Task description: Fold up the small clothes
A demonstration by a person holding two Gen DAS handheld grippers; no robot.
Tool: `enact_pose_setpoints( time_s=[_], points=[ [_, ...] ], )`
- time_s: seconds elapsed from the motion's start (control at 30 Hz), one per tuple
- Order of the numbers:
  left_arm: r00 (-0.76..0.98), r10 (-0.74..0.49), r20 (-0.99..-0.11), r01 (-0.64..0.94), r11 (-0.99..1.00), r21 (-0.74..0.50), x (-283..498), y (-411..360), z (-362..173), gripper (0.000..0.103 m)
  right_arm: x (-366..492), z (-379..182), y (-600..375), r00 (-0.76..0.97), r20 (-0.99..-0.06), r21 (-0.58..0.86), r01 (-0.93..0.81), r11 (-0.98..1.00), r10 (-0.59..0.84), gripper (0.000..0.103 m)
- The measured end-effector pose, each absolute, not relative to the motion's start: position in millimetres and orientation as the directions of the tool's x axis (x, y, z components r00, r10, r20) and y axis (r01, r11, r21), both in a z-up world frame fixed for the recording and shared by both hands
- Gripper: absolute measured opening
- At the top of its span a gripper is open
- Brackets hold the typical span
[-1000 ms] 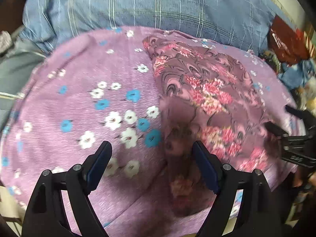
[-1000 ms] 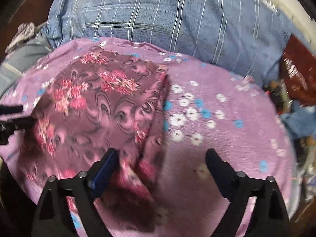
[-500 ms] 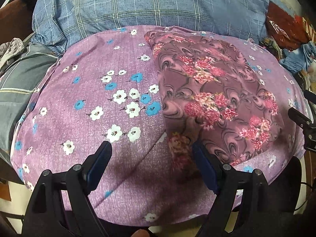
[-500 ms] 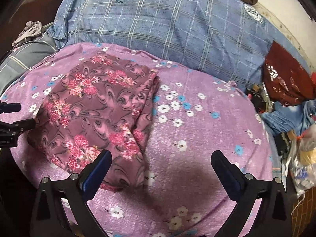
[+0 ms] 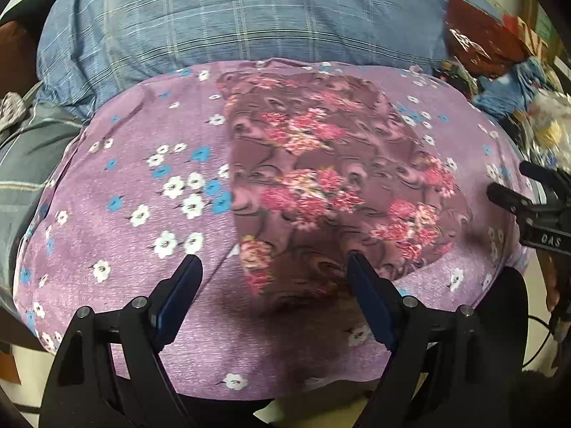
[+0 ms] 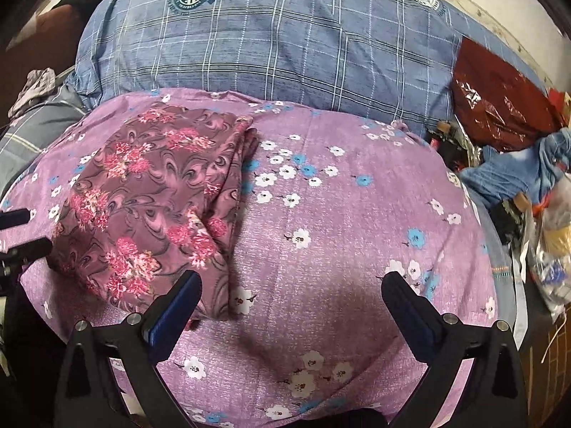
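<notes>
Both hand-held grippers have drawn back from the folded garment since the earlier frames: then their fingers stood over its near end; now more of the purple cloth shows on every side.

Item: folded garment [image 5: 335,192] [image 6: 150,210], maroon with pink flower clusters. It lies flat on the purple flowered cloth [image 5: 142,214] [image 6: 357,235], a layered fold edge showing along one long side in the right wrist view.

Left hand-held gripper [image 5: 274,267]: jaws wide apart, nothing between the pads. Its right finger [image 5: 367,299] stands over the garment's near corner, whether touching cannot be told; its left finger is over bare purple cloth, beside the garment.

Right hand-held gripper [image 6: 291,281]: jaws wide apart, empty. Its left finger [image 6: 178,306] stands at the garment's near edge; its right finger is well clear, over purple cloth. In the left wrist view, this gripper enters at the right edge [image 5: 528,207], beside the garment's far side.

Beyond the purple cloth: blue checked bedding [image 5: 249,25] [image 6: 285,42]. Red packaging [image 6: 499,103] and loose clutter lie at the right.
</notes>
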State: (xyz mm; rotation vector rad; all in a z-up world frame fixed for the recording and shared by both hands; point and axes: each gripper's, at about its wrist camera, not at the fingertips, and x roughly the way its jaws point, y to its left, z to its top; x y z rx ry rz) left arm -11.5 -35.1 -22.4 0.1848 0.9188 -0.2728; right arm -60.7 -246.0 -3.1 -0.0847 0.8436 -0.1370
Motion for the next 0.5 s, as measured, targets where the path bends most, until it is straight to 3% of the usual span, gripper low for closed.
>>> enact_pose_setpoints(
  time_s=[0.5],
  points=[
    [0.616,-0.137,-0.776,0.32,0.943,0.087,-12.2,-49.9,-15.8,0.084,-47.7,-9.9,-259.0,0.629,-0.762,-0.136,0.08,0.988,-0.155,0.102]
  ],
)
